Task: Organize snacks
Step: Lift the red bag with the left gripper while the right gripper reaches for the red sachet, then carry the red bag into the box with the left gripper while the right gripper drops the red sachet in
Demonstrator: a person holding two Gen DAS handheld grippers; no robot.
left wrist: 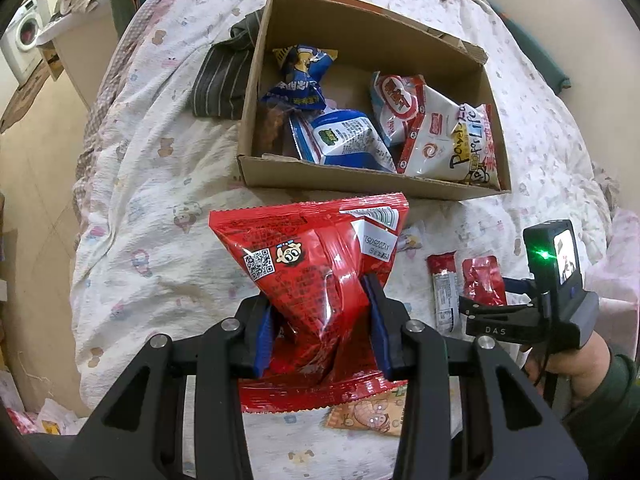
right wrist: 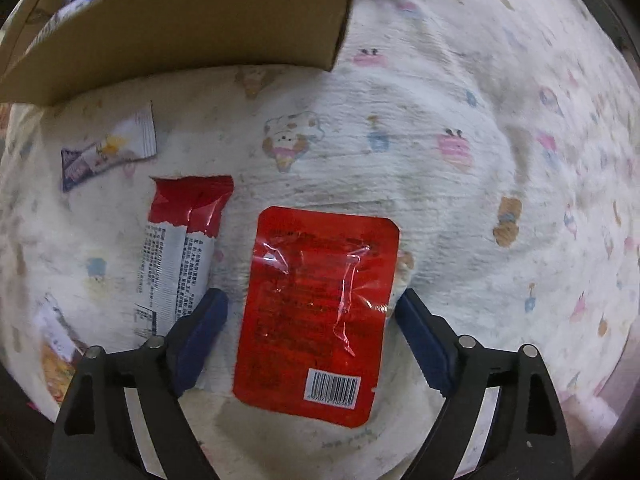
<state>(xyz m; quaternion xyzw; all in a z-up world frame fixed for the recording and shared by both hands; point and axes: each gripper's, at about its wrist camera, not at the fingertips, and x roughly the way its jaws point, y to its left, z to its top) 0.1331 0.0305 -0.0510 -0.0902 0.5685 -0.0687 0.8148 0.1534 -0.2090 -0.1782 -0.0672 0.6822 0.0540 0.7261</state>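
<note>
My left gripper [left wrist: 320, 312] is shut on a big red snack bag [left wrist: 316, 264] and holds it above the bed, just in front of the cardboard box [left wrist: 344, 178]. The box holds several snack packs, blue and white ones among them. My right gripper [right wrist: 310, 336] is open, with one blue pad on each side of a flat red pouch [right wrist: 316, 312] that lies on the bedsheet. The pads do not touch the pouch. The right gripper also shows in the left wrist view [left wrist: 496, 312], low over the same red pouch [left wrist: 482, 280].
A red-and-white bar [right wrist: 176, 252] lies left of the pouch, a white-purple wrapper [right wrist: 108, 152] further back, an orange packet [right wrist: 56, 356] at the left edge. The box wall [right wrist: 200, 28] stands close ahead. Dark striped cloth [left wrist: 220, 80] lies left of the box.
</note>
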